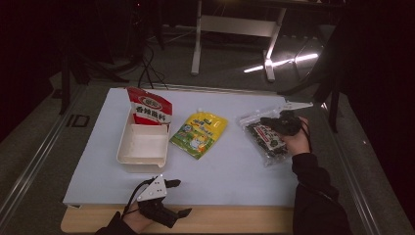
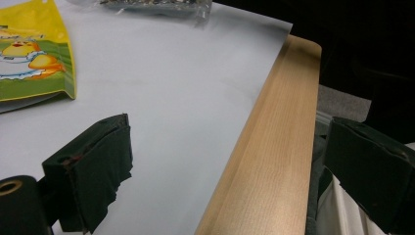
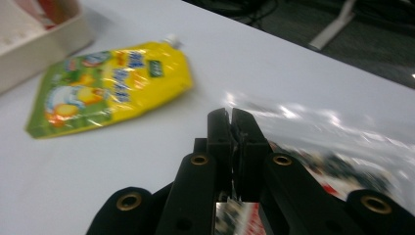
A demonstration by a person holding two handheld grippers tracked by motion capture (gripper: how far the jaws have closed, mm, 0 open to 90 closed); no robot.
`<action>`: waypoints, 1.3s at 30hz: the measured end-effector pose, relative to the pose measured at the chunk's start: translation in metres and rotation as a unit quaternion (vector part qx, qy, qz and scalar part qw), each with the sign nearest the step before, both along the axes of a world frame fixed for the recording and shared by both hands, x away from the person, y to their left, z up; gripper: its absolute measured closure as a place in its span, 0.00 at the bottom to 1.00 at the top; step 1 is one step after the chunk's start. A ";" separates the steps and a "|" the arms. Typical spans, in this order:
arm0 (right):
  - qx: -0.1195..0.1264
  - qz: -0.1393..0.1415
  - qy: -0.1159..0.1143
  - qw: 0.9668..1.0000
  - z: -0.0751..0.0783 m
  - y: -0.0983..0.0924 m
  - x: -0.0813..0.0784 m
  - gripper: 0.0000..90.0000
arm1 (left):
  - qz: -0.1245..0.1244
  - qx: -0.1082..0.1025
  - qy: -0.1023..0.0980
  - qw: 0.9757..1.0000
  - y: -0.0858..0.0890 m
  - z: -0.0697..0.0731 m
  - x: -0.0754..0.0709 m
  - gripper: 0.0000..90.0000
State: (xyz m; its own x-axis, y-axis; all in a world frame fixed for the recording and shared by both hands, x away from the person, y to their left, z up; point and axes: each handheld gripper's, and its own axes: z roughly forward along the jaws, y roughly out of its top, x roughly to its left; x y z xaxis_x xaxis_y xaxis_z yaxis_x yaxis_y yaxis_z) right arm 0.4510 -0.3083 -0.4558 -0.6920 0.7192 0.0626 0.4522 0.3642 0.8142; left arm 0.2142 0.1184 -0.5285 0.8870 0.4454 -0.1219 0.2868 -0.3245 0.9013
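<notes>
White table sheet [image 1: 230, 171], right gripper [image 3: 231, 128] jaws clamped on clear snack bag [image 1: 262, 134], left gripper [image 1: 181, 198] jaws wide apart, empty.

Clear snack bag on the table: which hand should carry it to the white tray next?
Right. The right gripper is already over the clear snack bag, jaws shut on its edge. The left gripper sits open at the table's near edge, nearer the white tray but holding nothing.

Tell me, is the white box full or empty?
Mostly empty. The white box shows a bare floor, with just the red packet standing at its far end.
</notes>
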 end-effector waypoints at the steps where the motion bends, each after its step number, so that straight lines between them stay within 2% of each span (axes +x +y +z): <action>1: -0.001 -0.005 0.000 1.000 -0.001 -0.004 0.001 1.00 | 0.000 -0.001 0.000 1.000 0.000 0.000 0.000 0.06; 7: -0.020 -0.056 0.005 0.998 -0.014 -0.040 0.009 1.00 | 0.001 0.001 0.000 1.000 0.000 0.000 -0.001 0.06; 9: -0.015 -0.071 0.008 0.997 -0.019 -0.050 0.012 1.00 | 0.002 0.003 0.000 1.000 0.001 -0.001 -0.001 0.06; 13: -0.013 -0.104 0.017 0.994 -0.031 -0.072 0.019 1.00 | 0.009 0.002 0.002 1.000 0.003 -0.001 -0.002 0.06; 19: -0.035 -0.137 0.038 0.989 -0.052 -0.092 0.030 1.00 | 0.020 0.004 0.006 1.000 0.006 -0.003 -0.003 0.06; 24: -0.038 -0.170 0.043 0.984 -0.063 -0.105 0.034 1.00 | 0.024 0.005 0.010 1.000 0.007 -0.005 -0.005 0.06; 31: -0.048 -0.177 0.058 0.981 -0.076 -0.104 0.040 1.00 | 0.028 0.005 0.013 1.000 0.008 -0.005 -0.006 0.06; 39: -0.041 -0.182 0.070 0.980 -0.077 -0.102 0.043 1.00 | 0.028 0.005 0.013 1.000 0.008 -0.005 -0.006 0.06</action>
